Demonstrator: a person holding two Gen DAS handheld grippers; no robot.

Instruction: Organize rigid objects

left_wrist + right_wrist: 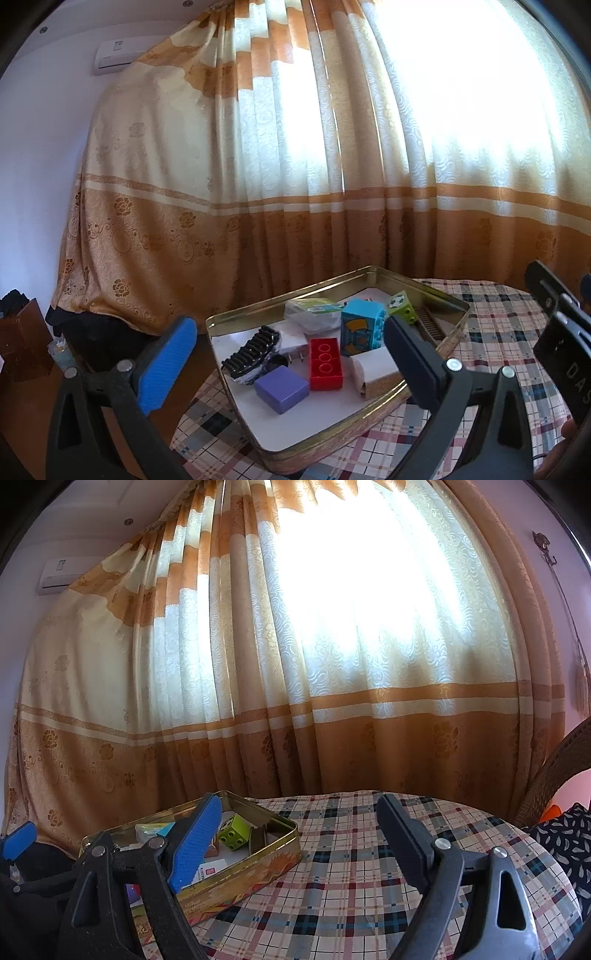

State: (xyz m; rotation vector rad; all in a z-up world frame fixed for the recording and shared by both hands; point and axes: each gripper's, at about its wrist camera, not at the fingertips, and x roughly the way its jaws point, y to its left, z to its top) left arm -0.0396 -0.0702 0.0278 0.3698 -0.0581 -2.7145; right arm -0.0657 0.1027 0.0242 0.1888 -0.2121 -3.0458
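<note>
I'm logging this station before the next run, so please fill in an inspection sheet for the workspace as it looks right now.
Surface: round table under a plaid cloth.
Job's things: gold tin holding red brick, purple box, blue block, green cube, black comb, white charger.
Clutter: nothing seen outside the tin.
Grippers: left gripper open above the tin; right gripper open, empty.
Cables: nothing seen.
Surroundings: orange curtain, air conditioner, wicker chair.

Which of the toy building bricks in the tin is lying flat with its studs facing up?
The red brick, between the purple box and the blue brick. The blue and green bricks show studs sideways.
</note>
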